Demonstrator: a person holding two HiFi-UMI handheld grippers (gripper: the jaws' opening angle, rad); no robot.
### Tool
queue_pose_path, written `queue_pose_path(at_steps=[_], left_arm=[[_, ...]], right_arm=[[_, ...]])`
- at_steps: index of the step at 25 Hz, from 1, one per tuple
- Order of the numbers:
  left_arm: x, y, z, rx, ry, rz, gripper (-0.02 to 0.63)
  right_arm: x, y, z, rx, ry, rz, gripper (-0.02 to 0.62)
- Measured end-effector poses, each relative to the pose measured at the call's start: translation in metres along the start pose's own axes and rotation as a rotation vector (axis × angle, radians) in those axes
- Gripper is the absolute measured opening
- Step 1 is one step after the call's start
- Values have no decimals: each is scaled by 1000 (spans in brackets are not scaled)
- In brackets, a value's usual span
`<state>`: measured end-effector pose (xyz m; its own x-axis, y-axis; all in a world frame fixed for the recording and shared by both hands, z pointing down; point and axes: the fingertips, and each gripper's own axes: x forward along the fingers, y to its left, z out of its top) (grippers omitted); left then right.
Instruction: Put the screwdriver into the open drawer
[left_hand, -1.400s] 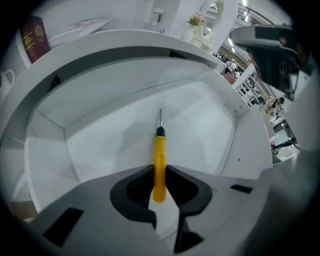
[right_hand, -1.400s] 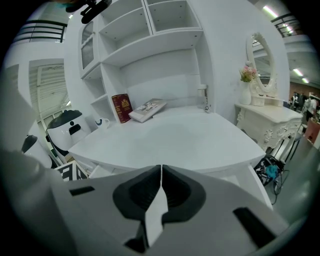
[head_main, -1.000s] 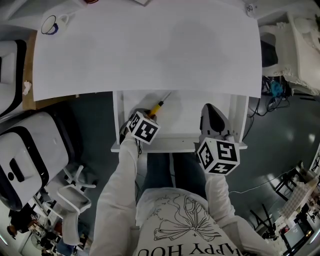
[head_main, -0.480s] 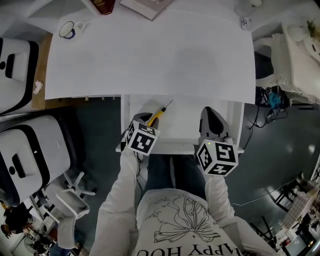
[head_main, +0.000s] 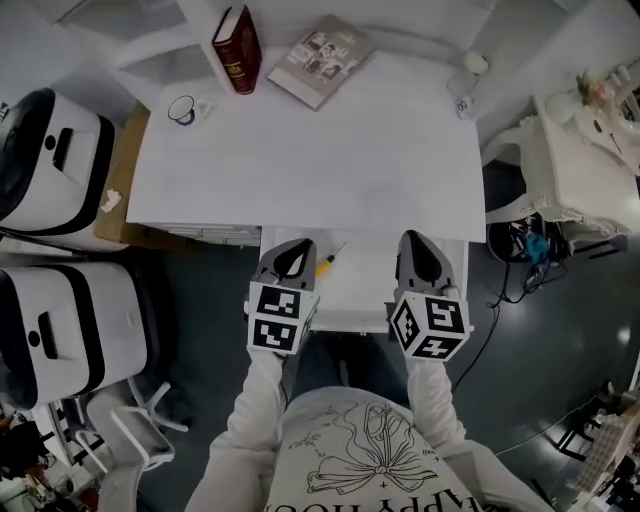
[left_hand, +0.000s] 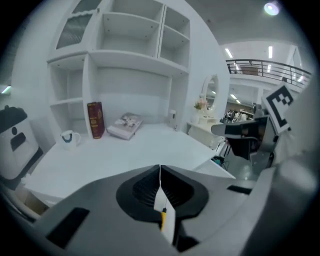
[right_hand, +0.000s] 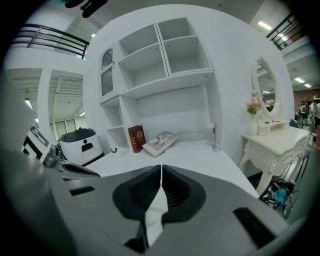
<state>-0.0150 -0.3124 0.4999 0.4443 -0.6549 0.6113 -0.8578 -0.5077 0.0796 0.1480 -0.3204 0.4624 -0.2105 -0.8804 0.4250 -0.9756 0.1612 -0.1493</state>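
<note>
Left gripper (head_main: 293, 248) and right gripper (head_main: 417, 240), each with jaws together and empty, over the open drawer (head_main: 365, 282). The screwdriver (head_main: 329, 261) lies inside the drawer, just beside the left gripper. Beyond, white desk (head_main: 320, 150).

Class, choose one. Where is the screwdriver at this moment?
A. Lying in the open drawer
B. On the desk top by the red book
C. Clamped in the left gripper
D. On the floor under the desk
A: the screwdriver lies loose on the floor of the drawer, beside the left gripper, whose jaws are shut on nothing.
</note>
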Motion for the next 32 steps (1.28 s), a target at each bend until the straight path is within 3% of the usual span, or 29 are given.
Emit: queue_pose_path(at_steps=[10, 17, 23, 32], left_arm=[[-83, 11, 86, -72, -314, 189, 8], [-127, 15, 130, -61, -472, 281, 7], [-144, 13, 145, -68, -530, 295, 7], [-150, 12, 151, -77, -550, 292, 6]], right_arm=[[-34, 25, 67, -51, -148, 45, 8], [-49, 33, 106, -66, -236, 65, 8], [-58, 39, 125, -82, -282, 81, 8], [-63, 42, 139, -95, -311, 85, 6]])
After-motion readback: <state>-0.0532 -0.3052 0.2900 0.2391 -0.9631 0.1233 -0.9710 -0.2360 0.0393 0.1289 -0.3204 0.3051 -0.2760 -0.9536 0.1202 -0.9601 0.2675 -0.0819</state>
